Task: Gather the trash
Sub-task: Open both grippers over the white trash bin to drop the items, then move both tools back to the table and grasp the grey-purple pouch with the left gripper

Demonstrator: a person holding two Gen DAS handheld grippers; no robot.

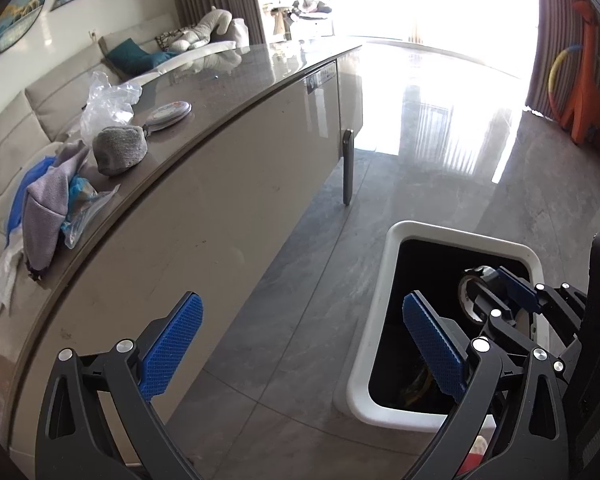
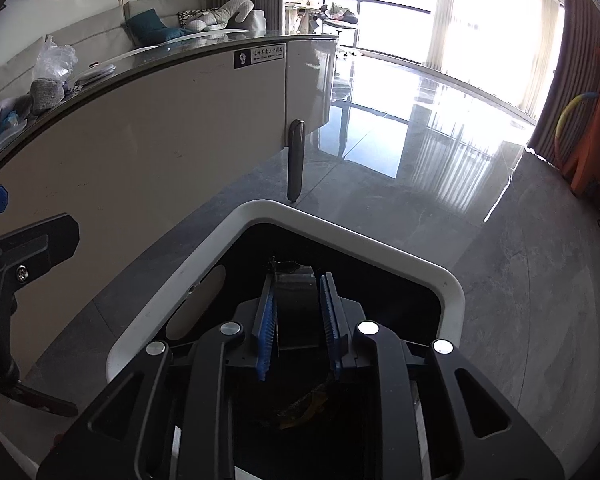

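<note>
My right gripper is shut on a roll of dark tape and holds it over the open mouth of the white trash bin, lined in black. The same roll and right gripper show over the bin in the left wrist view. My left gripper is open and empty, above the floor between the counter and the bin. Some yellowish trash lies deep in the bin.
A long curved counter at the left carries a clear plastic bag, a grey cloth lump, a round flat tin, a lilac cloth and blue wrappers. A dark counter leg stands near the bin. An orange toy is far right.
</note>
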